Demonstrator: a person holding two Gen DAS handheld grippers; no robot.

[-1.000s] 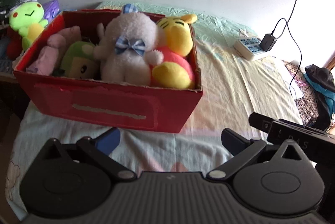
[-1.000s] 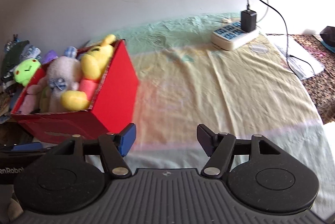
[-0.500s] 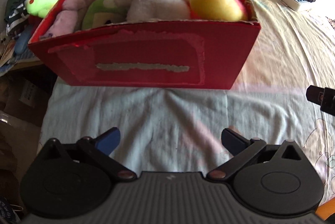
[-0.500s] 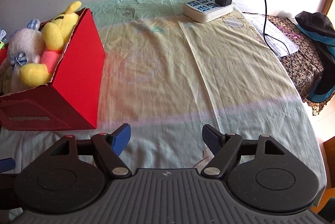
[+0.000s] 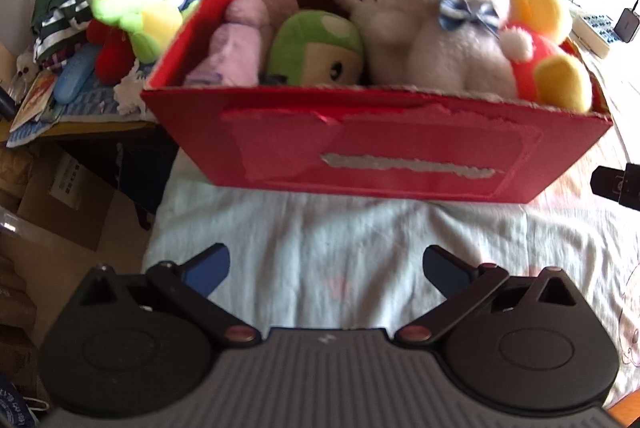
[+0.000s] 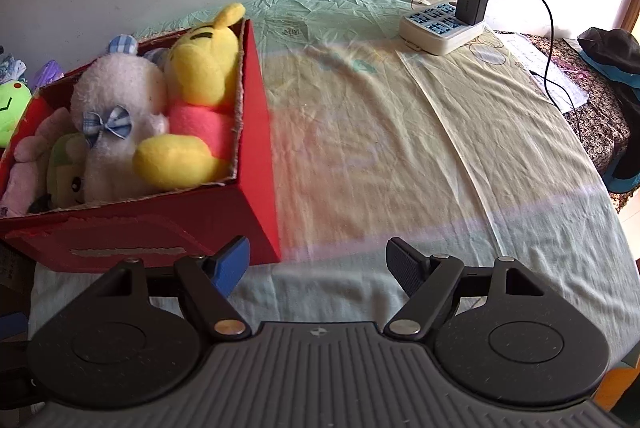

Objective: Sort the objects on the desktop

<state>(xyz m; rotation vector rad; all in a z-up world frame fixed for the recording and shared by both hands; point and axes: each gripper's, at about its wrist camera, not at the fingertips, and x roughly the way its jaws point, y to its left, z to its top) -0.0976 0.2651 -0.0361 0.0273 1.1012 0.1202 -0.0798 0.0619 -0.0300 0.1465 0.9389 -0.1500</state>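
Note:
A red cardboard box stands on the cloth-covered table, packed with plush toys: a white one with a blue bow, a yellow and red bear, a green mushroom-like one and a pink one. My left gripper is open over the pale cloth in front of the box, nothing between its fingers. My right gripper is open and empty too, by the box's near right corner.
A lime green plush and a heap of clutter lie left of the box, beyond the table edge, above cardboard boxes. A white power strip with a black charger and cable sits far right. Dark clothing lies beyond the right edge.
Both views have swung left. In the left view the box slid rightward and its inside shows from higher up. In the right view the box has grown larger, and the right jaws widened a little.

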